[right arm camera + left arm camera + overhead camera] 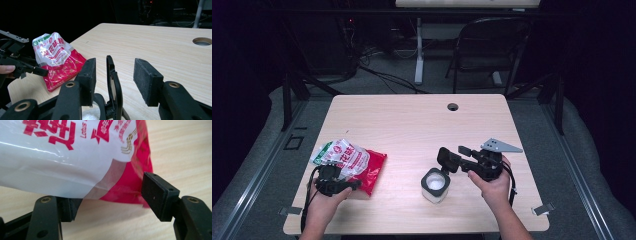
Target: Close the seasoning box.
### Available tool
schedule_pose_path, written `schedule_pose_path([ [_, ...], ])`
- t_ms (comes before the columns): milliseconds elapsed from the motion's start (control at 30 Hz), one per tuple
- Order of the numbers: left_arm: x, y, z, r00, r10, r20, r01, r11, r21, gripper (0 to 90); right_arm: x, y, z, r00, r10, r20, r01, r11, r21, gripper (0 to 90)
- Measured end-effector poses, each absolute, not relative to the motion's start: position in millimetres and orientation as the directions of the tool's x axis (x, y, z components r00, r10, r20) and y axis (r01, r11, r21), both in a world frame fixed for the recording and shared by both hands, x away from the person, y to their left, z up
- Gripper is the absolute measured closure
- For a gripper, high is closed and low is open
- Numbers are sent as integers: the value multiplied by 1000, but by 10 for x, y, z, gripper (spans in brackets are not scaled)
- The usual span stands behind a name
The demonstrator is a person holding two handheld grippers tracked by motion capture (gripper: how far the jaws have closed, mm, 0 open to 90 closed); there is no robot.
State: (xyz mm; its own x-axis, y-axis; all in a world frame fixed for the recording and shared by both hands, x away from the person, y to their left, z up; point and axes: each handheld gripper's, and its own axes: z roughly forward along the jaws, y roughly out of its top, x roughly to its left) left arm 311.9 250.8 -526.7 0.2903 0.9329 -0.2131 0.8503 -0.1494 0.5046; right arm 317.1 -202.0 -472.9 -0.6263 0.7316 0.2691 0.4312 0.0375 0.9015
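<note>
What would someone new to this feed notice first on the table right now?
The red and white snack bag at the table's near left, with the left gripper at its near edge, jaws open around the bag's corner. Next, the small white-filled container with its black flip lid standing open, near right of centre. The right gripper straddles that lid with open jaws.

Bag (75, 157) cut off at frame edges
</note>
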Motion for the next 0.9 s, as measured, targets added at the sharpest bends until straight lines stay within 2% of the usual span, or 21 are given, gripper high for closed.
schedule_pose_path([
  [133, 3082, 2515, -5135, 305, 927, -220, 826, -143, 545, 352, 3172, -2017, -4730, -627, 731, 270, 431, 36, 902, 530],
  [200, 3081, 2484, -5186, 309, 923, -232, 842, -152, 517, 352, 3174, -2013, -4734, -624, 733, 271, 432, 35, 901, 530],
  [267, 3071, 2498, -5238, 297, 920, -257, 858, -139, 494, 352, 3170, -2007, -4733, -626, 731, 272, 431, 33, 902, 530],
  [367, 3013, 2558, -5213, 284, 919, -275, 850, -109, 515, 357, 3160, -2009, -4725, -628, 730, 269, 427, 35, 904, 530],
  [500, 2943, 2633, -5163, 266, 922, -280, 843, -82, 531, 356, 3173, -2016, -4739, -628, 729, 271, 433, 38, 900, 530],
  [600, 2900, 2691, -5131, 250, 936, -248, 828, -73, 556, 355, 3182, -2001, -4754, -625, 729, 278, 440, 34, 897, 525],
  [900, 2804, 2954, -5121, 186, 941, -283, 818, 12, 576, 357, 3213, -1989, -4805, -620, 732, 284, 461, 46, 886, 515],
])
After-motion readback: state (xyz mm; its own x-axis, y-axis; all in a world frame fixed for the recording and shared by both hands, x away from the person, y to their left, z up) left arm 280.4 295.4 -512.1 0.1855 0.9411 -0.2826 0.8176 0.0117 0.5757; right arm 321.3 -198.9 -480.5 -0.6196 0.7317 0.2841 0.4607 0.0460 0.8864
